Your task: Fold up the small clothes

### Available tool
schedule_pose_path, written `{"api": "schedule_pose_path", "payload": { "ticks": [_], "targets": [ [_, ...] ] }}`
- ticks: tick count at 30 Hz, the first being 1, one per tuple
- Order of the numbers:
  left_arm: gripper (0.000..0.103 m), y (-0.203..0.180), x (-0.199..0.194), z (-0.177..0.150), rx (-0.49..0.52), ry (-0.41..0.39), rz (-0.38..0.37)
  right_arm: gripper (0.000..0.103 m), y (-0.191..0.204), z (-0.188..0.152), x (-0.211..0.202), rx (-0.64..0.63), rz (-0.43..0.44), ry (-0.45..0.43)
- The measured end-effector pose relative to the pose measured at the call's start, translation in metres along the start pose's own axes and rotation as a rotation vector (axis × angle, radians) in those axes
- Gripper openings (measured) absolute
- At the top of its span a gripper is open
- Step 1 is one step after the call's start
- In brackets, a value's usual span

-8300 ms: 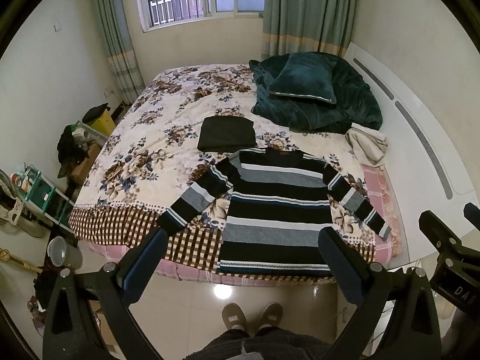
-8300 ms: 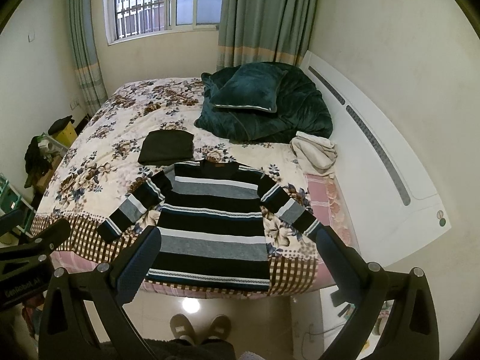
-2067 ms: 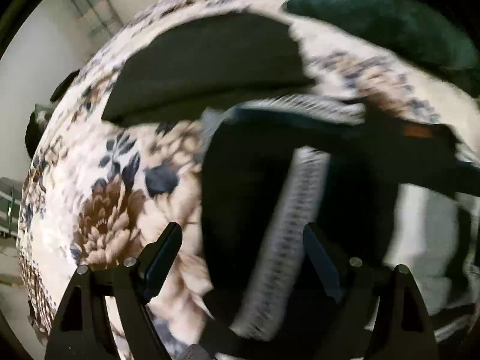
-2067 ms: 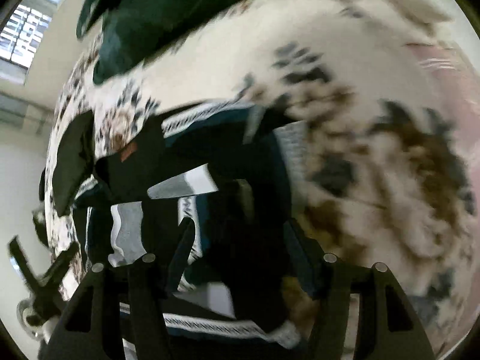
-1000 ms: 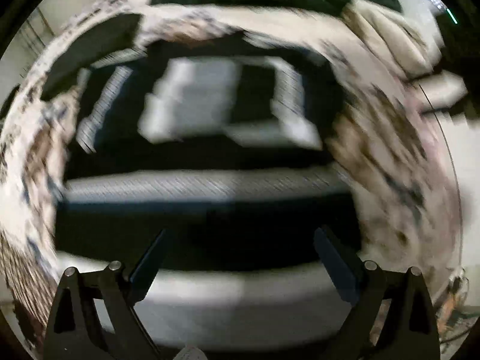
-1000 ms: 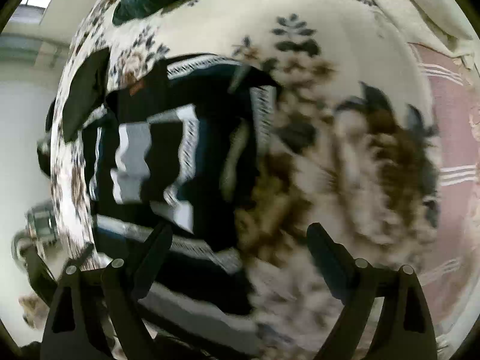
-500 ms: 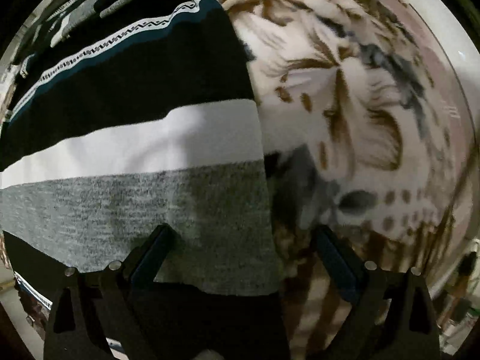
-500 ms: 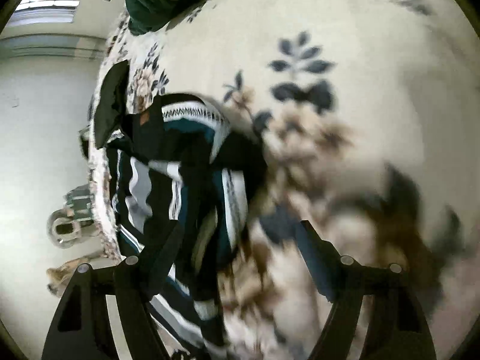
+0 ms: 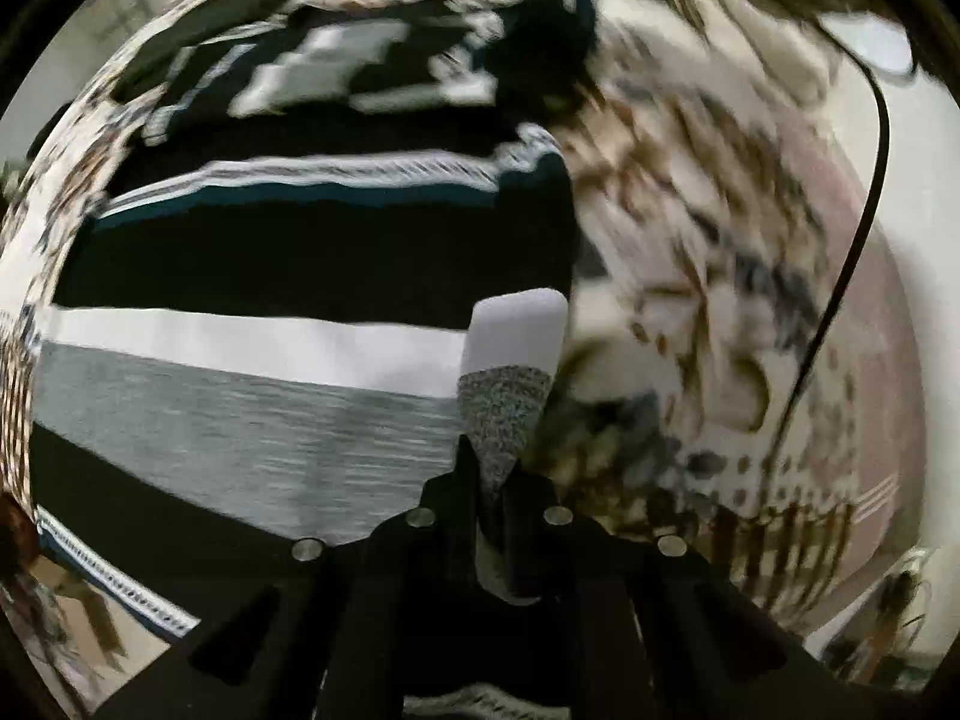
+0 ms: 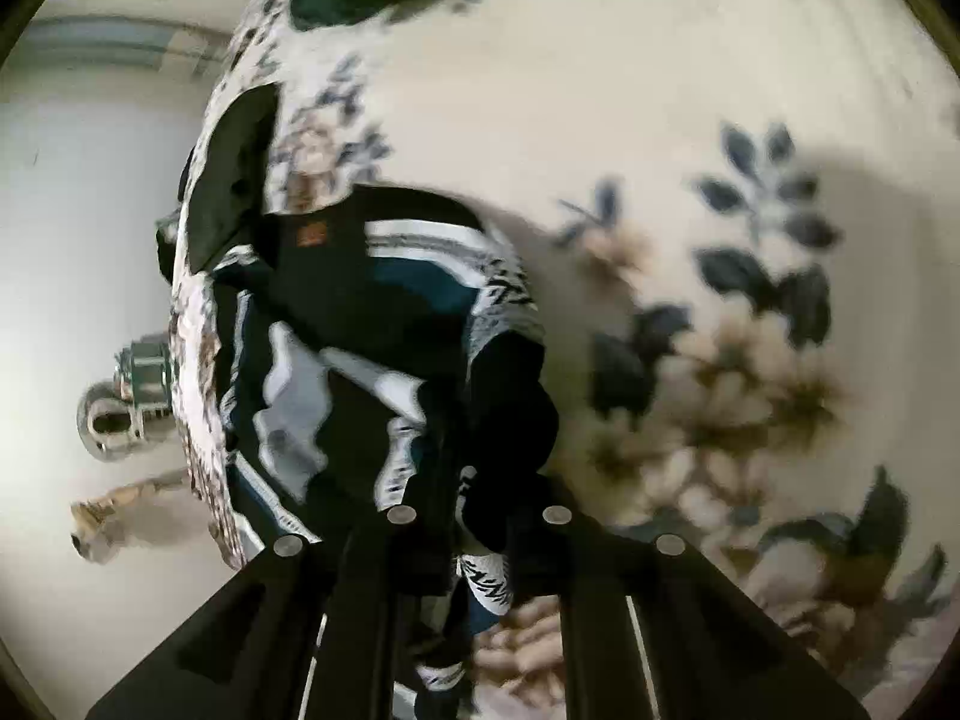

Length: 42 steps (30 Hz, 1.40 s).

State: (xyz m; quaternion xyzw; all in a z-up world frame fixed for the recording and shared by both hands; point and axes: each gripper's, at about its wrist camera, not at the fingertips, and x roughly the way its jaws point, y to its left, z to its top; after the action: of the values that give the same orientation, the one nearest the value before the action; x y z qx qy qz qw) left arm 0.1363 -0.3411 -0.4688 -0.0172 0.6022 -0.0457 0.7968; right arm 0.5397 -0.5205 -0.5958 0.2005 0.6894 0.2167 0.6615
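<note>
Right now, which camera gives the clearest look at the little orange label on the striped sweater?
The right wrist view: the orange label sits in plain sight at the sweater collar, near the dark folded cloth. The left wrist view shows only the sweater's broad stripes, with the collar end blurred, so no label can be made out.

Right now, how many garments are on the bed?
2. The striped sweater is pinched along its right edge by both tools, left tool and right tool. A folded dark garment lies beyond its collar. Others may be out of view.

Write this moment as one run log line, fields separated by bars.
step: side fold | left gripper: shut on striped sweater edge | right gripper: shut on sweater | surface: floral bedspread
</note>
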Motion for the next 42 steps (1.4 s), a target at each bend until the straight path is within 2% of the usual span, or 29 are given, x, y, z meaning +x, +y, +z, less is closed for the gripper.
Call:
{"api": "schedule_pose_path", "payload": {
  "ticks": [5, 8, 11, 14, 18, 22, 27, 30, 31, 32, 33, 34, 35, 36, 37, 39, 42],
  "targets": [
    [0.004, 0.084, -0.053, 0.009, -0.185, -0.074, -0.059, 0.010, 0.060, 0.009, -0.022, -0.080, -0.063, -0.004],
    [0.004, 0.138, -0.070, 0.012, -0.287, -0.109, -0.080, 0.010, 0.105, 0.019, -0.025, -0.127, -0.111, -0.006],
    [0.004, 0.194, -0.074, 0.016, -0.377, -0.133, -0.087, 0.009, 0.158, 0.036, -0.010, -0.171, -0.154, -0.001],
    [0.004, 0.251, -0.064, 0.014, -0.480, -0.138, -0.099, 0.009, 0.222, 0.058, 0.028, -0.209, -0.199, 0.009],
    [0.004, 0.312, -0.046, 0.000, -0.584, -0.124, -0.134, 0.009, 0.299, 0.088, 0.112, -0.271, -0.296, 0.049],
    [0.004, 0.351, -0.029, -0.012, -0.621, -0.104, -0.144, 0.009, 0.360, 0.103, 0.199, -0.332, -0.395, 0.088],
    [0.004, 0.388, -0.012, -0.024, -0.657, -0.078, -0.189, 0.009, 0.401, 0.112, 0.268, -0.337, -0.468, 0.111],
    [0.010, 0.412, 0.008, -0.028, -0.699, -0.028, -0.263, 0.009, 0.407, 0.119, 0.290, -0.318, -0.513, 0.112],
    [0.010, 0.423, 0.011, -0.032, -0.743, -0.025, -0.313, 0.009, 0.402, 0.123, 0.296, -0.272, -0.508, 0.131],
    [0.011, 0.436, 0.010, -0.038, -0.793, -0.018, -0.352, 0.011, 0.398, 0.126, 0.299, -0.231, -0.494, 0.142],
    [0.020, 0.443, 0.007, -0.042, -0.812, -0.018, -0.355, 0.013, 0.395, 0.127, 0.297, -0.201, -0.476, 0.136],
    [0.024, 0.453, -0.001, -0.049, -0.839, -0.034, -0.359, 0.020, 0.395, 0.127, 0.290, -0.181, -0.446, 0.122],
    [0.033, 0.459, -0.009, -0.055, -0.855, -0.042, -0.358, 0.043, 0.395, 0.125, 0.283, -0.173, -0.419, 0.108],
    [0.040, 0.463, -0.015, -0.059, -0.864, -0.043, -0.355, 0.056, 0.396, 0.117, 0.266, -0.163, -0.368, 0.075],
    [0.042, 0.466, -0.024, -0.063, -0.867, -0.049, -0.353, 0.068, 0.398, 0.108, 0.251, -0.163, -0.339, 0.045],
    [0.046, 0.465, -0.032, -0.062, -0.845, -0.042, -0.346, 0.068, 0.401, 0.079, 0.218, -0.196, -0.297, 0.010],
    [0.046, 0.452, -0.030, -0.049, -0.799, -0.008, -0.359, 0.068, 0.399, 0.019, 0.183, -0.245, -0.261, 0.018]
  ]
}}
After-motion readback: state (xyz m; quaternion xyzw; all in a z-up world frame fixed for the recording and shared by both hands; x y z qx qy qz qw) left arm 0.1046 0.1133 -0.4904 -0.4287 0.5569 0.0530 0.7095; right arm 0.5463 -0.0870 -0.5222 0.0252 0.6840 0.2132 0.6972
